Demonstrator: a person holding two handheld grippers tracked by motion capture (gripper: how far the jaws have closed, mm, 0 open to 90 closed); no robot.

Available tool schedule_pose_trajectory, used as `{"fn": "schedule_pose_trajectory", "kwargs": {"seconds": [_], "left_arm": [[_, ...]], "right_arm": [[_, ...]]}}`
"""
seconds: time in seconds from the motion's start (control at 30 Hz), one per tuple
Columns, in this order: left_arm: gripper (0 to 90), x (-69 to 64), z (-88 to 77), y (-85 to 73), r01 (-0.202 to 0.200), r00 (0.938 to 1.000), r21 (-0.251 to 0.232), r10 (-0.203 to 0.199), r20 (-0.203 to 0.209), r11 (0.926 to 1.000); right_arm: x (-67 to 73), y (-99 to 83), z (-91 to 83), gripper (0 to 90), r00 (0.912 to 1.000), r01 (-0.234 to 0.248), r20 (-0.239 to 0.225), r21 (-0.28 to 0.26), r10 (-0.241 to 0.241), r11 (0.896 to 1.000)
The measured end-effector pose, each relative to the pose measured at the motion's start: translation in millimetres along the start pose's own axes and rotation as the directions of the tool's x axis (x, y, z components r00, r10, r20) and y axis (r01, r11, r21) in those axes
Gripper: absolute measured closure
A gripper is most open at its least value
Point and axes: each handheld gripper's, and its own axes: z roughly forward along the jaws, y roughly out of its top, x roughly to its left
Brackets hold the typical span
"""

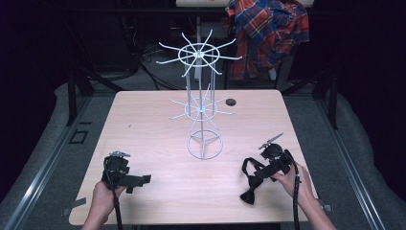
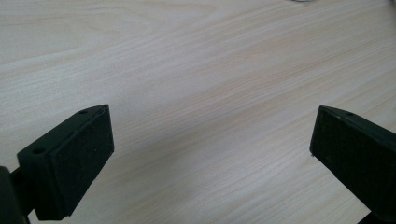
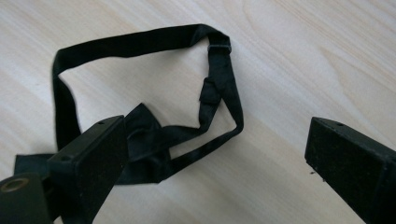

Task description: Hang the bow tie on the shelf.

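A single black fabric bow tie with a looped neck strap (image 1: 252, 178) lies flat on the pale wood-grain table (image 1: 158, 187), at its near right corner. In the high view its long axis runs diagonally, the knotted bow pointing toward the near edge and the strap loop reaching away toward the right gripper (image 1: 268, 160). In the right gripper view the bow tie (image 3: 154, 140) sits partly behind the left jaw, its strap curling up and round in an open loop with a small adjuster.

The right gripper (image 3: 215, 158) holds its two jaws wide apart, clamped on nothing. The left gripper (image 2: 210, 149), at the near left corner (image 1: 127, 175), also has its jaws wide apart over bare wood.

One white wire rack with two tiers of radiating hooks (image 1: 201, 105) stands mid-table. Beyond the table, one red plaid shirt (image 1: 268, 31) hangs in a dark room above grey floor.
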Motion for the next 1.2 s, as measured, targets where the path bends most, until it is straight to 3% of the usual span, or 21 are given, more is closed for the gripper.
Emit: {"fn": "schedule_pose_trajectory", "kwargs": {"seconds": [0.17, 0.2, 0.23, 0.4, 0.43, 0.47, 0.53, 0.57, 0.6, 0.63, 0.7, 0.83, 0.97, 1.2], "left_arm": [[0.0, 0.5, -0.7, -0.1, -0.001, 1.0000, 0.003, 0.001, 0.003, 1.0000], [0.0, 0.6, -0.6, -0.1, -0.001, 1.0000, 0.003, 0.001, 0.003, 1.0000], [0.0, 0.5, -0.6, -0.1, -0.001, 1.0000, 0.004, 0.001, 0.004, 1.0000], [0.0, 0.5, -0.3, 0.1, -0.003, 1.0000, 0.005, 0.003, 0.007, 1.0000], [0.0, 0.5, -0.3, 0.1, -0.003, 1.0000, 0.005, 0.003, 0.007, 1.0000], [0.0, 0.5, -0.1, 0.3, -0.004, 1.0000, 0.006, 0.004, 0.007, 1.0000], [0.0, 0.5, 0.0, 0.4, -0.004, 1.0000, 0.005, 0.004, 0.007, 1.0000], [0.0, 0.5, -0.2, 0.5, -0.004, 1.0000, 0.006, 0.004, 0.007, 1.0000], [0.0, 0.6, -0.4, 0.7, -0.004, 1.0000, 0.006, 0.004, 0.006, 1.0000], [0.0, 0.6, -0.4, 0.7, -0.004, 1.0000, 0.006, 0.004, 0.006, 1.0000], [0.0, 1.0, -1.0, 0.8, -0.004, 1.0000, 0.002, 0.004, 0.006, 1.0000], [0.0, 0.9, -1.5, 0.6, -0.004, 1.0000, 0.002, 0.004, 0.008, 1.0000], [0.0, 0.1, -1.7, 0.7, -0.008, 0.9999, 0.002, 0.008, 0.013, 1.0000], [0.0, 0.0, -0.8, 1.5, -0.009, 0.9998, 0.009, 0.009, 0.015, 0.9999]], "right_arm": [[-2.4, 8.8, 9.2, 7.8, 0.9998, 0.019, 0.009, 0.019, -0.019, 1.000], [-1.8, 9.1, 11.8, 6.2, 1.0000, 0.000, 0.002, 0.000, 0.000, 1.000], [-5.0, 12.4, 10.8, 4.3, 0.9995, 0.030, 0.005, 0.045, -0.030, 0.999], [-7.9, 16.6, 21.2, 0.7, 0.9995, -0.030, -0.002, 0.025, 0.031, 0.999], [-10.8, 18.5, 20.3, 0.4, 0.9999, -0.013, 0.012, 0.050, 0.012, 0.999], [-10.5, 19.2, 21.3, 0.5, 0.9993, -0.034, 0.019, 0.033, 0.033, 0.999], [-11.9, 21.2, 21.0, 6.7, 0.9994, -0.027, 0.022, 0.020, 0.026, 0.999], [-11.2, 22.7, 21.0, 14.5, 0.9998, -0.021, 0.006, 0.000, 0.021, 1.000], [-10.9, 23.8, 20.8, 17.8, 0.9997, -0.010, 0.022, -0.011, 0.010, 1.000], [-10.9, 23.8, 20.8, 17.8, 0.9997, -0.010, 0.022, -0.011, 0.010, 1.000], [-7.6, 27.0, 23.2, 29.6, 0.9998, 0.001, 0.022, -0.008, 0.000, 1.000], [-4.9, 27.8, 26.7, 41.8, 0.9998, -0.014, 0.013, 0.001, 0.014, 1.000], [-6.7, 27.2, 26.9, 51.2, 0.9997, -0.021, 0.015, 0.014, 0.020, 1.000], [-5.9, 25.9, 33.1, 57.4, 0.9996, -0.020, 0.019, 0.038, 0.019, 0.999]]}}
